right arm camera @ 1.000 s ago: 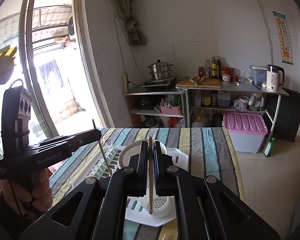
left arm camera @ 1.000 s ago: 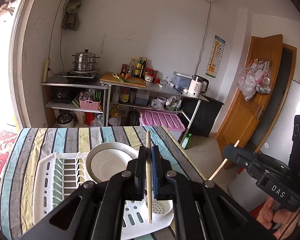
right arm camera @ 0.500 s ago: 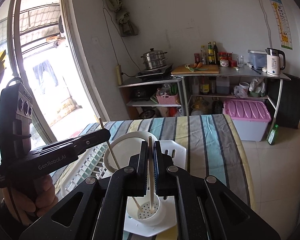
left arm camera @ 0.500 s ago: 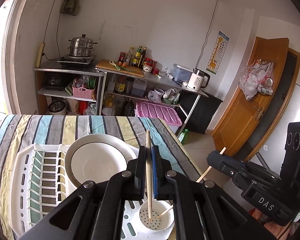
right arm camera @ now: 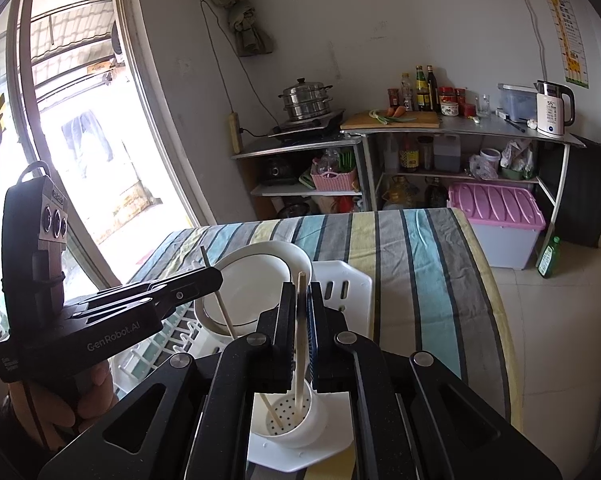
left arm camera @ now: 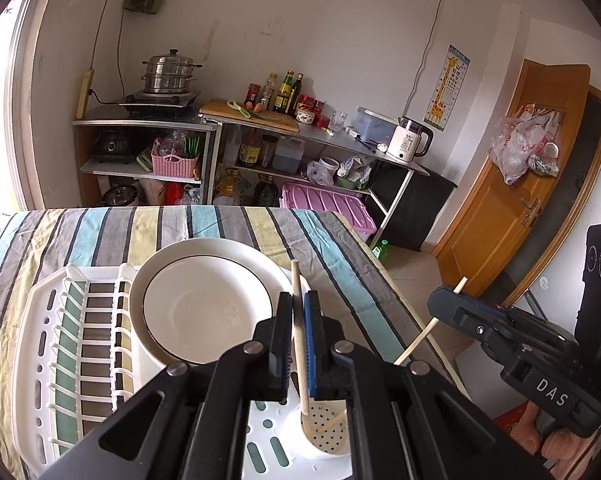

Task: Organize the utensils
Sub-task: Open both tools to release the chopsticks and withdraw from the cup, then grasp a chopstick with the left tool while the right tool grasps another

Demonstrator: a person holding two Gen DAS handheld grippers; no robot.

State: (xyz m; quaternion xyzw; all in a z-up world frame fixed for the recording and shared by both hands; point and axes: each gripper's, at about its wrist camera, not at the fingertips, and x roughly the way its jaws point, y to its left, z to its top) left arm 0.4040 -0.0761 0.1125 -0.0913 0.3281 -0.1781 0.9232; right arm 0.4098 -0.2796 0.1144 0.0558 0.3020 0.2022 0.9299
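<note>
My left gripper is shut on a wooden chopstick, whose lower tip dips into the white perforated utensil cup at the corner of the white dish rack. My right gripper is shut on a second chopstick, and its tip is also inside the cup. Each gripper shows in the other's view, the right and the left, both over the cup. A white bowl with a dark rim sits in the rack.
The rack stands on a table with a striped cloth. Behind it are metal shelves with a steamer pot, bottles, a kettle and a pink-lidded bin. A wooden door is at the right, a window at the left.
Both grippers have moved down and in over the rack corner. The two chopstick tips, first above the cup, now sit inside it.
</note>
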